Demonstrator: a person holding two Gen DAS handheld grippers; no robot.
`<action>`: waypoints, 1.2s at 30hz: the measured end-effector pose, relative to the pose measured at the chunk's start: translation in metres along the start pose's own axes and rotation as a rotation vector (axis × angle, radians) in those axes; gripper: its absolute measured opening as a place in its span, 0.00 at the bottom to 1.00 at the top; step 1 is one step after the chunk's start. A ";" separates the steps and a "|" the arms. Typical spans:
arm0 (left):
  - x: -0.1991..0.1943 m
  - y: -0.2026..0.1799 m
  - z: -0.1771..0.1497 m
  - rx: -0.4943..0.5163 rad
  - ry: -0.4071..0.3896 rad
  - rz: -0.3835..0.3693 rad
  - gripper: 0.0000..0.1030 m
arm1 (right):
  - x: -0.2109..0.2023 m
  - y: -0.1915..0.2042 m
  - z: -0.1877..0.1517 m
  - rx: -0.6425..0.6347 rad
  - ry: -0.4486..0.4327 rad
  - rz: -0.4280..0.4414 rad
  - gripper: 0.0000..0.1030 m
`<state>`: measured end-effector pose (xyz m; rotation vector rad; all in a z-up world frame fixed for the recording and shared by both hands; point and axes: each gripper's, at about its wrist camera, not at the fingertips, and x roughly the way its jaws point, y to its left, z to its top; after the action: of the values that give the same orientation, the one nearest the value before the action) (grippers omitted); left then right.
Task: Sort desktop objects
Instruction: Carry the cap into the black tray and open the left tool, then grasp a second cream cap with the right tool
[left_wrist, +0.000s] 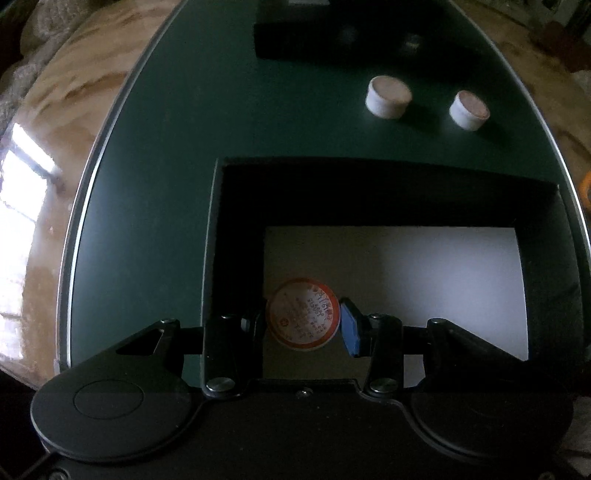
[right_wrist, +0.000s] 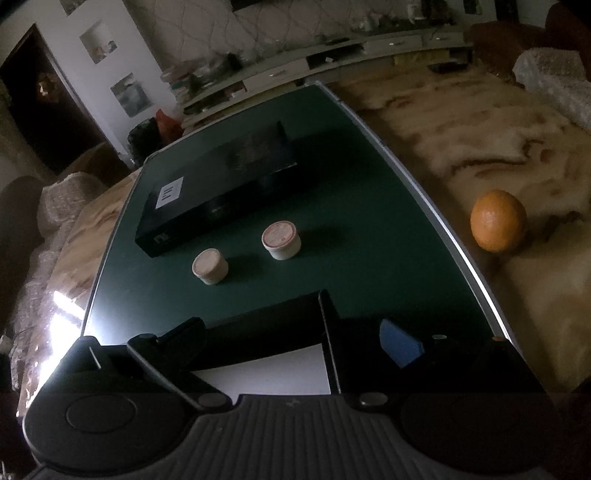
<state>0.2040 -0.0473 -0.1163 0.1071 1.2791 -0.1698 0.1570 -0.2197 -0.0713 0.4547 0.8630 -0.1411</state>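
Note:
In the left wrist view my left gripper (left_wrist: 303, 325) is shut on a small round tin (left_wrist: 302, 314) with an orange-rimmed label, held low inside an open black box (left_wrist: 369, 192) over its white floor. The blue pad (left_wrist: 350, 328) presses the tin's right side. Two more white round tins (left_wrist: 388, 96) (left_wrist: 470, 110) stand on the green table beyond the box. In the right wrist view my right gripper (right_wrist: 284, 347) is open and holds nothing, its fingers straddling the box's right wall (right_wrist: 330, 332). The same two tins (right_wrist: 209, 266) (right_wrist: 281, 240) stand ahead of it.
A flat black case (right_wrist: 218, 192) with a white sticker lies at the far side of the green table (right_wrist: 369, 221). An orange (right_wrist: 498, 220) rests on a fleecy cover right of the table edge. Shelves and clutter line the back wall.

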 end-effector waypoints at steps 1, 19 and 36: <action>0.000 -0.001 -0.001 0.004 -0.001 0.002 0.40 | 0.002 0.001 0.001 -0.003 0.001 -0.001 1.00; 0.006 -0.019 -0.012 0.060 -0.012 0.022 0.50 | 0.024 0.018 0.034 -0.093 -0.021 -0.021 1.00; -0.056 0.014 -0.033 -0.084 -0.167 -0.035 0.69 | 0.144 0.039 0.076 -0.218 0.159 -0.114 0.78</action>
<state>0.1596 -0.0236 -0.0720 -0.0015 1.1200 -0.1515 0.3153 -0.2088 -0.1255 0.2141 1.0481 -0.1146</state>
